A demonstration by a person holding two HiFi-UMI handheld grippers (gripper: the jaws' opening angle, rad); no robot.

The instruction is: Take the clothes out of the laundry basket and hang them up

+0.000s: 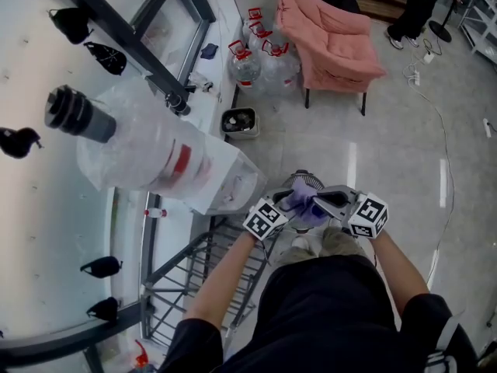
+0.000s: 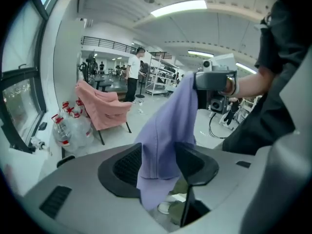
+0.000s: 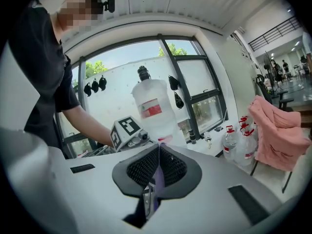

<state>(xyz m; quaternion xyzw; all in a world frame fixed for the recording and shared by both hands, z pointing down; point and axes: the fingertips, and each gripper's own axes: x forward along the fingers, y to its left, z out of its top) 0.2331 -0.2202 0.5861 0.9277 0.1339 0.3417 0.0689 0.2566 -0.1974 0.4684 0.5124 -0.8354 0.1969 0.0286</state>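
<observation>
Purple cloth point(image 1: 305, 204) is seen bunched between the two grippers at the lower middle of the head view, in front of the person's dark shirt. The right gripper point(image 1: 318, 200) is clamped on it: in the right gripper view its jaws point(image 3: 158, 167) are pressed together, with only a thin purple strip point(image 3: 158, 180) showing between the ribbed pads. In the left gripper view the cloth point(image 2: 168, 126) is seen hanging down from the right gripper point(image 2: 214, 79) at the upper right of the frame and passing between the jaws of the left gripper point(image 2: 161, 162), which stand wide apart and are not closed on it. The left gripper point(image 1: 289, 208) is held just beside the right one in the head view, and its marker cube point(image 3: 127, 129) is seen left of centre in the right gripper view. A metal drying rack point(image 1: 194, 278) is seen at the lower left of the head view, a large clear water jug point(image 1: 155, 150) at the left, a pink armchair point(image 1: 330, 41) at the top, and water bottles point(image 1: 256, 61) just beside the chair.
</observation>
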